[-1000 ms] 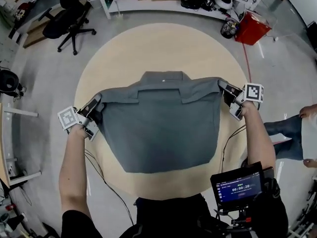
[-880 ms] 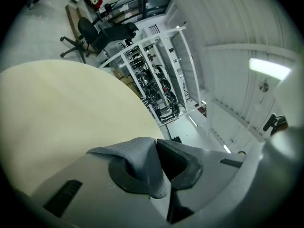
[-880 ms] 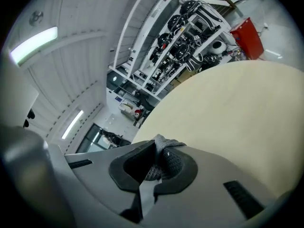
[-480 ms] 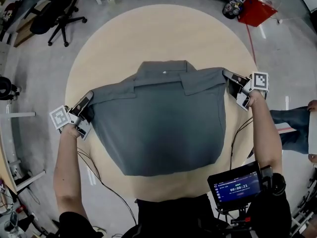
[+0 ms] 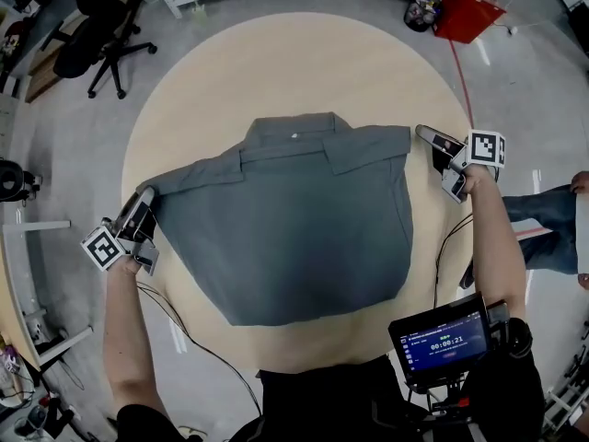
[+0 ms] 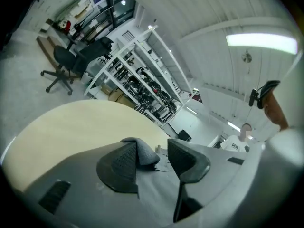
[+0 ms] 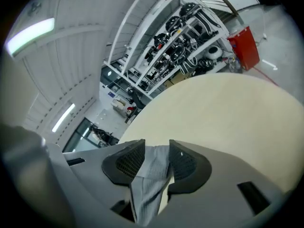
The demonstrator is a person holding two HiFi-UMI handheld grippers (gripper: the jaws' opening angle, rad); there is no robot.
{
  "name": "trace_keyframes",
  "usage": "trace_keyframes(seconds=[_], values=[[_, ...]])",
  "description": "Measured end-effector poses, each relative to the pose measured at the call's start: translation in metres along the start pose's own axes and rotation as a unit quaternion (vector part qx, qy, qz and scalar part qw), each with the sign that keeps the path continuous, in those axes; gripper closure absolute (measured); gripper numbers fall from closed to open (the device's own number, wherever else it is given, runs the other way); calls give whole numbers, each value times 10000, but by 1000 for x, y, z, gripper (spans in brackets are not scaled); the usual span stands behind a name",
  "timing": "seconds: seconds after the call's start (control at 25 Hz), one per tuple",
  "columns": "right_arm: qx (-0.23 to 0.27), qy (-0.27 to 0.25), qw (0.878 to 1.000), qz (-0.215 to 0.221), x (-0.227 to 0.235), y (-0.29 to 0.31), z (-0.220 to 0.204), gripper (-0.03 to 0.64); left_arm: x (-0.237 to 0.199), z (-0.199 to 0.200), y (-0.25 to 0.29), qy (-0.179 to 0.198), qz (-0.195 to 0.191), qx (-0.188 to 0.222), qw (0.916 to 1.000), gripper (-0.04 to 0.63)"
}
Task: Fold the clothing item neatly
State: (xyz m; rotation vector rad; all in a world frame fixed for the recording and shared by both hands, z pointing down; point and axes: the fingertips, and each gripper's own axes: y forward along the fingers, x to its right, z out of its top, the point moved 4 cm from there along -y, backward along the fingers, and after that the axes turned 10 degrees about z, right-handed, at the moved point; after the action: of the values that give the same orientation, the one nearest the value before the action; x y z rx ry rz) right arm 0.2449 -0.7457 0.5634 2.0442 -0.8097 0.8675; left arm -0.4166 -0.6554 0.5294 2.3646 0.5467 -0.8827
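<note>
A grey collared shirt (image 5: pixel 294 219) lies spread flat on the round beige table (image 5: pixel 304 63), collar at the far side. My left gripper (image 5: pixel 143 205) is at the tip of the left sleeve, its jaws opening. In the left gripper view a fold of sleeve cloth (image 6: pixel 145 153) leans on one pad, with a gap to the other. My right gripper (image 5: pixel 428 136) is at the shirt's right shoulder edge, its jaws also opening. In the right gripper view, grey cloth (image 7: pixel 152 175) hangs loosely between the parted pads.
An office chair (image 5: pixel 92 44) stands on the floor at the far left and a red bin (image 5: pixel 469 12) at the far right. A small monitor (image 5: pixel 442 339) hangs at my chest. A person's legs (image 5: pixel 552 238) are at the right edge. Cables trail below the table's near left.
The shirt was held taut by both shoulders and now rests flat on the table. Both grippers have parted their jaws, and the left one has drawn back toward me.
</note>
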Motion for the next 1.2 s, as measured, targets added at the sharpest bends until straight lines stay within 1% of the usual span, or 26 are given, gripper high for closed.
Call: trace_keyframes(seconds=[0.04, 0.12, 0.2, 0.32, 0.4, 0.48, 0.6, 0.68, 0.72, 0.76, 0.8, 0.84, 0.88, 0.96, 1.04, 1.12, 1.2], values=[[45, -267, 9996, -12, -9, 0, 1, 476, 7, 1, -2, 120, -40, 103, 9999, 431], [190, -826, 9962, 177, -34, 0, 4, 477, 20, 1, -7, 256, -80, 250, 9993, 431], [369, -1177, 9916, 379, -60, -4, 6, 477, 22, -2, -15, 350, 65, 278, 9990, 431], [602, -1465, 9855, 602, -95, -15, 14, 477, 18, 0, -36, 588, 554, 127, 9967, 431], [662, -1573, 9819, 819, -120, -22, 25, 477, 34, 7, -48, 798, 746, 168, 9939, 431], [636, -1719, 9785, 948, -140, -32, 29, 477, 58, 16, -59, 913, 730, 391, 9924, 431], [688, -1974, 9730, 980, -165, -48, 23, 477, 86, 29, -75, 1096, 777, 719, 9883, 431], [794, -2110, 9683, 1078, -186, -58, 18, 483, 113, 35, -86, 1315, 840, 904, 9836, 431], [842, -2199, 9653, 1127, -198, -63, 16, 493, 131, 35, -90, 1382, 802, 1022, 9819, 431], [886, -2301, 9623, 1145, -208, -69, 13, 520, 150, 33, -93, 1421, 728, 1152, 9804, 431], [916, -2403, 9596, 1144, -217, -75, 8, 566, 171, 28, -94, 1470, 637, 1275, 9788, 433], [928, -2497, 9569, 1155, -224, -81, 3, 585, 192, 21, -95, 1552, 541, 1379, 9767, 464], [926, -2584, 9542, 1193, -231, -86, -3, 592, 213, 14, -95, 1655, 451, 1466, 9742, 513], [923, -2756, 9480, 1296, -245, -96, -14, 600, 251, -3, -96, 1827, 312, 1621, 9692, 551], [989, -2892, 9423, 1365, -260, -107, -23, 607, 285, -19, -97, 1949, 252, 1752, 9647, 594], [1116, -2908, 9394, 1434, -272, -120, -32, 607, 314, -35, -100, 2045, 331, 1820, 9612, 594], [1193, -2823, 9397, 1519, -282, -133, -45, 607, 334, -54, -106, 2065, 557, 1778, 9605, 594]])
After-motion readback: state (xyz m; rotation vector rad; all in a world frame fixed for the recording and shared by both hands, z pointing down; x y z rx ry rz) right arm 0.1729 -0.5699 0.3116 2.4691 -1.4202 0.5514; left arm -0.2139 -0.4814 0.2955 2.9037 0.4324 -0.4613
